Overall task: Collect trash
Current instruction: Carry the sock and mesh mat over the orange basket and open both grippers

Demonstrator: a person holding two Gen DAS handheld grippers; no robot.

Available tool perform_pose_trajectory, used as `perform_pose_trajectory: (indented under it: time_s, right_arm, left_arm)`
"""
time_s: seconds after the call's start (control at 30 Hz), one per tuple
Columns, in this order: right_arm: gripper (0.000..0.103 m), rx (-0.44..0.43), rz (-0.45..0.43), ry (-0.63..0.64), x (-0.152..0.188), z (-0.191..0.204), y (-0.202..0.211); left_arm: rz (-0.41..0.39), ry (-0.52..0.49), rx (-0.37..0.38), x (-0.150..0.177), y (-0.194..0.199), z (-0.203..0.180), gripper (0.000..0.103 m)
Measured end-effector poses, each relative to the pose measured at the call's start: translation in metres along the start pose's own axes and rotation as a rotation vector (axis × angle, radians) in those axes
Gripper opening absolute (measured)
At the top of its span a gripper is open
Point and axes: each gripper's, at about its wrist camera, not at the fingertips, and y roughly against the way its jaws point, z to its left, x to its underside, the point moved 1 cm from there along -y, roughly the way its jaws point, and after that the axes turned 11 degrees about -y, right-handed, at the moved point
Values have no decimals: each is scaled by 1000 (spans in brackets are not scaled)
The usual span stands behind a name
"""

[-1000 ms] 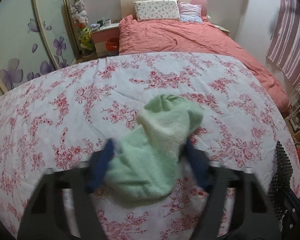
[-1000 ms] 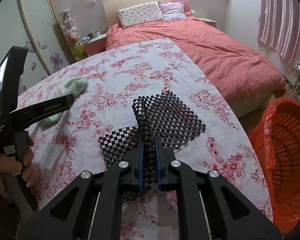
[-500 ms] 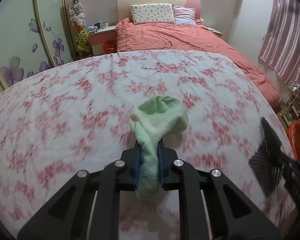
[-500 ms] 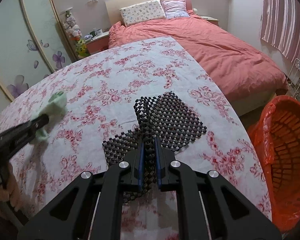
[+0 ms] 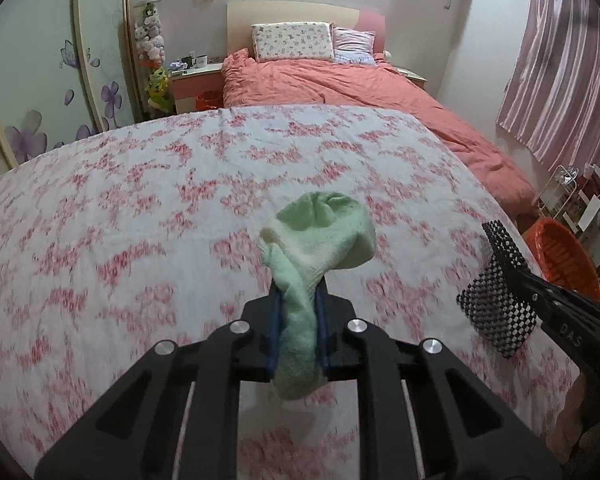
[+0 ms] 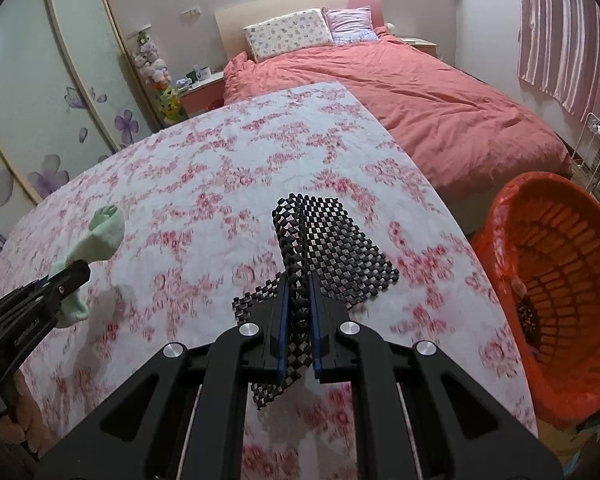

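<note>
Mostly a bedroom: the surface (image 6: 204,200) wears a white cloth w/ red flowers, a bed (image 6: 440,96) w/ a coral quilt lies behind it, a wardrobe (image 6: 40,92) w/ purple flowers stands at left, striped curtains (image 5: 560,80) hang at right. An orange basket (image 6: 560,320) sits off the surface's right edge. Left gripper (image 5: 298,320): jaws clenched on a green cloth (image 5: 320,236), which bunches past the tips and hangs below them, clear of the surface. Right gripper (image 6: 298,320): jaws clenched on a black mesh mat (image 6: 336,248); the mat fans out ahead of the tips, near the basket.
</note>
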Motion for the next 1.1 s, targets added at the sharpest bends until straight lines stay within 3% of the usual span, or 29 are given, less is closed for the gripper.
perform_pose_trajectory:
  time_s: [0.17,0.43,0.83,1.1]
  right_arm:
    - [9,7,19,6,10,-2,3]
    - [9,-12,-99,-24,-5,-18,53]
    - [9,26,-265,-124,-20,-81,125]
    - [9,68,-338,-202,-27,-123,143]
  left_arm:
    - [24,13,9,15,3,-5,16]
    - [-42,11,40,6,36,-25,16]
    - [-159,-60,139,-24,89,-107,16]
    - [-195,-129,223,-38,105,-171,16]
